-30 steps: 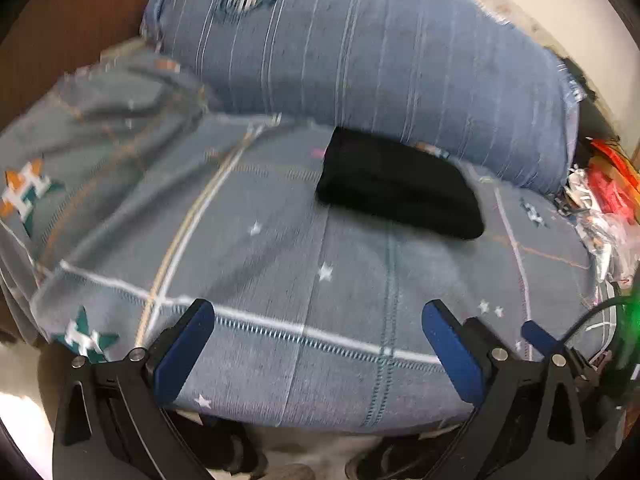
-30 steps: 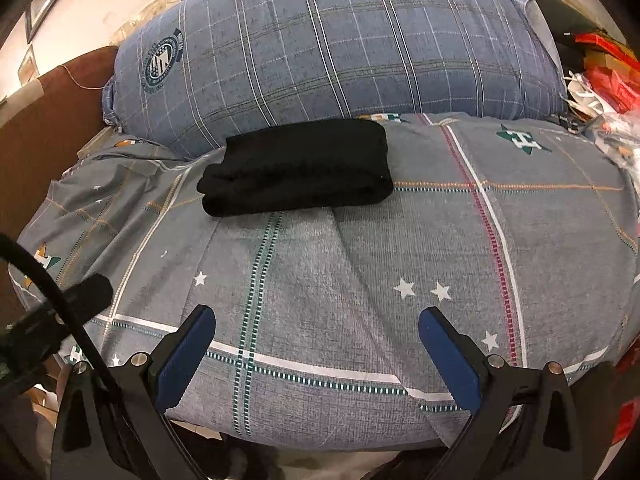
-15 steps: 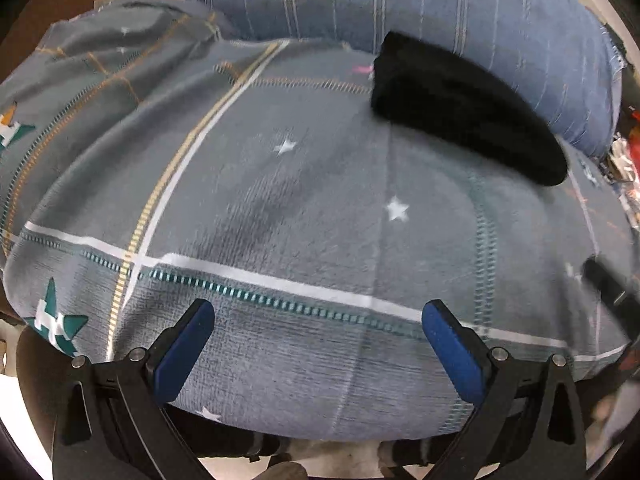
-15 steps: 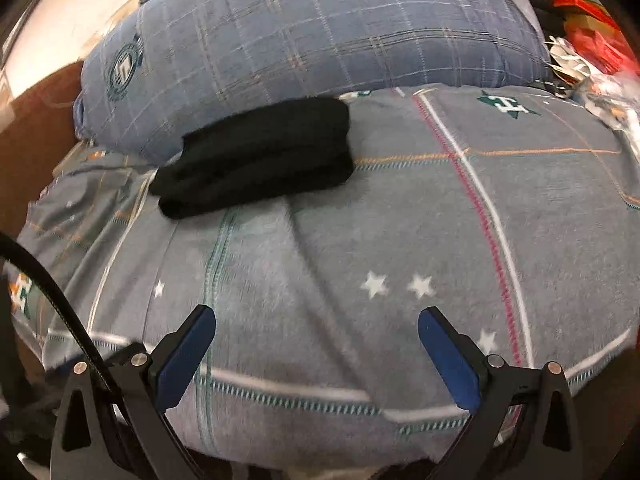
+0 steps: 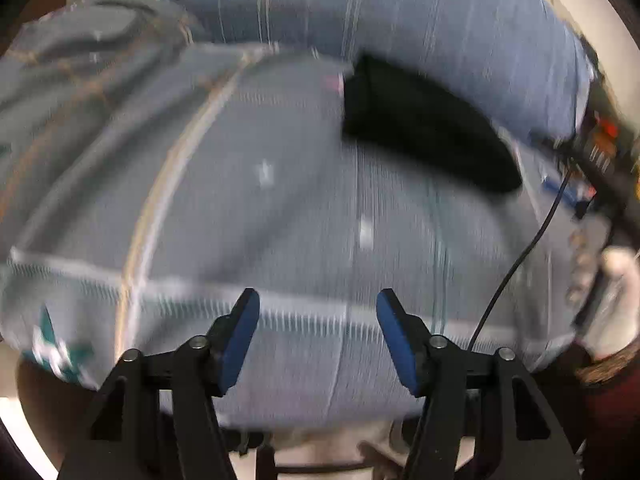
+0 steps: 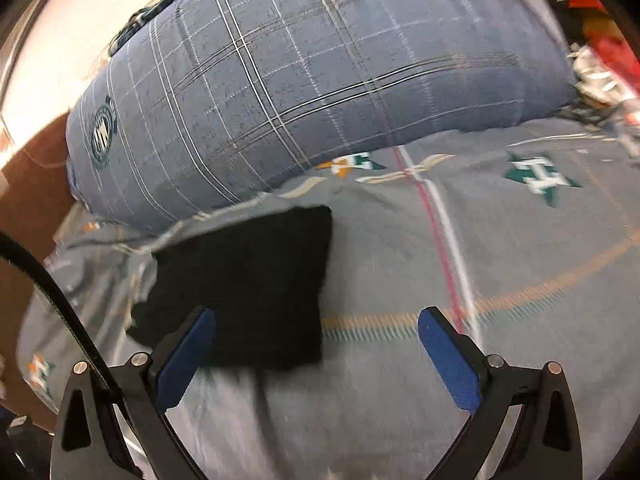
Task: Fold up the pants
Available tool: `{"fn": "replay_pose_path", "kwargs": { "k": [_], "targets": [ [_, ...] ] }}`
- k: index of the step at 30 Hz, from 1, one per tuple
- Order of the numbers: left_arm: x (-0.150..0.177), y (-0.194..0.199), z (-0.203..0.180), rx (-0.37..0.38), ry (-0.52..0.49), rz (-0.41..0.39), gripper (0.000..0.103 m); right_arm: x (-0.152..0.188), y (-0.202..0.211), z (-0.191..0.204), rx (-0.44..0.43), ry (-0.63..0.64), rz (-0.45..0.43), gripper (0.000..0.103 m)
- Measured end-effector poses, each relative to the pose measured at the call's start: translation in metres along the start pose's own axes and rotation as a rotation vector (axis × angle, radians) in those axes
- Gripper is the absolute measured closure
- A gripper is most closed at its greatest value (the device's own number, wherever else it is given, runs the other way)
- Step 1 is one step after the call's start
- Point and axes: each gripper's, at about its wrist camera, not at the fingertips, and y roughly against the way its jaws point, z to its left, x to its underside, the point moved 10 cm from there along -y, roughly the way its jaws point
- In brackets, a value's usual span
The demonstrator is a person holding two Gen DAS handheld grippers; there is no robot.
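The black pants (image 6: 244, 284) lie folded into a compact rectangle on the grey star-patterned bed cover (image 6: 440, 288), just in front of the pillow. In the left wrist view they (image 5: 424, 128) sit far ahead at upper right, blurred. My right gripper (image 6: 316, 356) is open and empty, low over the cover, its left finger (image 6: 184, 360) at the near edge of the pants. My left gripper (image 5: 318, 340) is partly open and empty, near the front edge of the bed.
A large blue plaid pillow (image 6: 312, 76) lies behind the pants. Red and white clutter (image 6: 600, 52) sits at the far right. A brown headboard (image 6: 28, 200) is at left. A black cable (image 5: 516, 264) hangs by the left gripper.
The right gripper has moved forward and close to the folded pants. The left gripper's jaws have narrowed from wide open. Both views are blurred by motion.
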Motion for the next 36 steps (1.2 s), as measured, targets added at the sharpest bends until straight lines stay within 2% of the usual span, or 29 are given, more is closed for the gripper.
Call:
{"fn": "replay_pose_path", "kwargs": {
  "k": [2,4,5,7,10,12,16,17,18,19,20,21,23,25,28,30,32,33,36],
  "targets": [
    [-0.031,-0.001,-0.001,0.02,0.015,-0.024,0.033,-0.008,-0.019,0.001,-0.051,-0.005,0.025,0.0],
    [-0.065,-0.01,-0.009,0.082,0.027,-0.046,0.025,-0.011,-0.039,0.003,-0.115,-0.016,0.059,0.002],
    [-0.079,-0.018,-0.012,0.091,0.025,-0.05,0.025,-0.011,-0.047,0.004,-0.161,-0.029,0.071,0.003],
    [-0.103,-0.043,-0.018,0.112,0.02,-0.028,0.025,-0.01,-0.059,0.007,-0.232,-0.082,0.092,0.004],
    [-0.127,-0.082,-0.031,0.213,0.049,0.053,0.025,-0.012,-0.08,0.016,-0.348,-0.191,0.144,0.005],
    [-0.136,-0.102,-0.042,0.26,0.049,0.09,0.025,-0.014,-0.09,0.02,-0.346,-0.207,0.144,0.006],
    [-0.144,-0.124,-0.055,0.261,0.061,0.128,0.022,-0.009,-0.096,0.036,-0.329,-0.15,0.149,0.006],
    [-0.146,-0.124,-0.057,0.261,0.069,0.131,0.026,-0.007,-0.096,0.037,-0.325,-0.138,0.153,0.012],
    [-0.145,-0.123,-0.064,0.29,0.078,0.147,0.037,-0.006,-0.096,0.036,-0.318,-0.14,0.157,0.022],
    [-0.147,-0.12,-0.065,0.278,0.081,0.141,0.041,-0.006,-0.095,0.034,-0.32,-0.152,0.162,0.029],
    [-0.149,-0.116,-0.068,0.282,0.076,0.132,0.042,-0.008,-0.092,0.032,-0.346,-0.175,0.164,0.042],
    [-0.151,-0.112,-0.073,0.29,0.071,0.125,0.042,-0.01,-0.089,0.03,-0.364,-0.194,0.16,0.05],
    [-0.154,-0.106,-0.079,0.31,0.08,0.111,0.042,-0.019,-0.081,0.027,-0.402,-0.231,0.146,0.058],
    [-0.161,-0.1,-0.085,0.33,0.097,0.098,0.042,-0.026,-0.075,0.026,-0.423,-0.245,0.13,0.059],
    [-0.168,-0.105,-0.094,0.325,0.096,0.096,0.042,-0.038,-0.07,0.021,-0.408,-0.233,0.091,0.059],
    [-0.167,-0.117,-0.096,0.293,0.098,0.11,0.042,-0.04,-0.071,0.015,-0.396,-0.241,0.081,0.059],
    [-0.163,-0.132,-0.093,0.227,0.097,0.124,0.042,-0.038,-0.077,0.008,-0.362,-0.224,0.084,0.052],
    [-0.163,-0.132,-0.094,0.234,0.104,0.124,0.042,-0.035,-0.082,0.004,-0.33,-0.209,0.096,0.047],
    [-0.162,-0.101,-0.09,0.279,0.107,0.075,0.042,-0.035,-0.071,-0.015,-0.303,-0.229,0.07,0.045]
  ]
}}
